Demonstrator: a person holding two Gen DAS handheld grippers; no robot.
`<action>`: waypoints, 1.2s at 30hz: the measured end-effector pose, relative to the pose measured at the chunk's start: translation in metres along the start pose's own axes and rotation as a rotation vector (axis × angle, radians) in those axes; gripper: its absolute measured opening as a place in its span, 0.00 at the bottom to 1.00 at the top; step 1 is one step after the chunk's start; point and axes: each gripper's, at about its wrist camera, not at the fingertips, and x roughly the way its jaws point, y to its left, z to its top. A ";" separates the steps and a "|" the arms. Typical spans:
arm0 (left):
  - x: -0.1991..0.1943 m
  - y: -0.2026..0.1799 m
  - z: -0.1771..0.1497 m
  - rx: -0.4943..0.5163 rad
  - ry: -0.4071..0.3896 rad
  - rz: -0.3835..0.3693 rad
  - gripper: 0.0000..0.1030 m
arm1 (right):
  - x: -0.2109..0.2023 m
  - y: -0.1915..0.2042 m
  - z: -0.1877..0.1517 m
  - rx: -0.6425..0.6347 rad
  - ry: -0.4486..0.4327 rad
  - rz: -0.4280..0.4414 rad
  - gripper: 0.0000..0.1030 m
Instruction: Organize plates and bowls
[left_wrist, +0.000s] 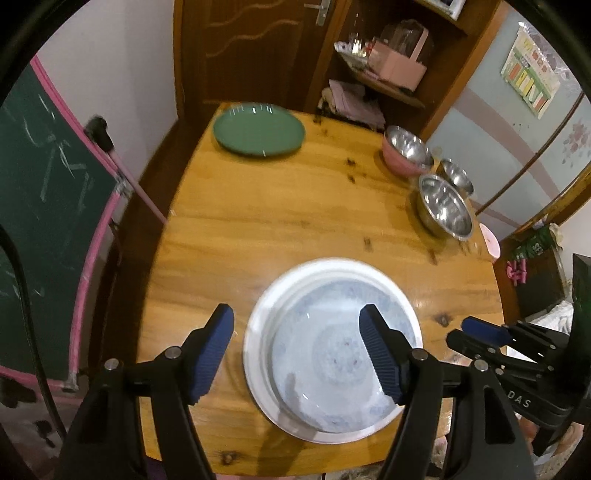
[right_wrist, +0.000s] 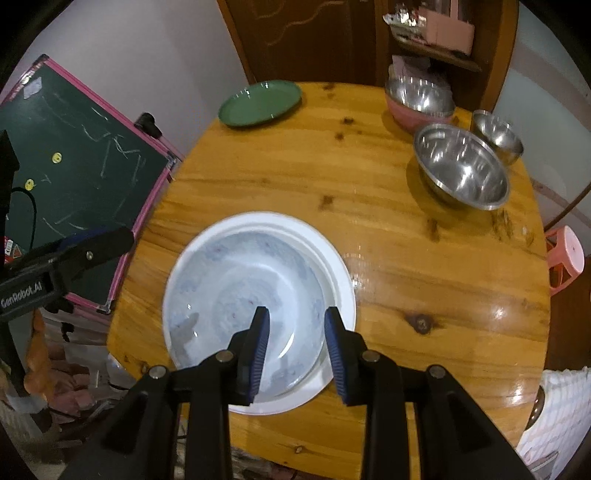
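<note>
On the body of the left gripper, seen from the right wrist camera, the white writing "GenRobot.AI" can be read, and on the body of the right gripper, seen from the left wrist camera, only the letters "DAS" are readable. The left gripper hangs over the wooden table with its two blue pads spread wide and nothing between them; its left finger is over bare wood and its right finger is over the patterned plate. This plate lies on a bigger white plate, directly under and in front of the tool. Far ahead and a little to the left lies the green plate. Ahead to the right stand the pink bowl, a large steel bowl and a small steel bowl close together. The right gripper comes from the right side and points down at the near right rim of the patterned plate; its jaws are parted with a narrower gap, and I cannot tell if they touch the rim.
</note>
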 end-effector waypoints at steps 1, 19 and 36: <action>-0.006 0.000 0.005 0.007 -0.013 0.005 0.67 | -0.006 0.001 0.003 -0.006 -0.011 0.002 0.30; -0.127 0.012 0.159 0.007 -0.344 0.149 0.67 | -0.139 -0.006 0.139 -0.044 -0.297 -0.068 0.30; 0.036 0.060 0.278 -0.085 -0.203 0.184 0.67 | -0.054 -0.021 0.304 -0.058 -0.257 -0.080 0.30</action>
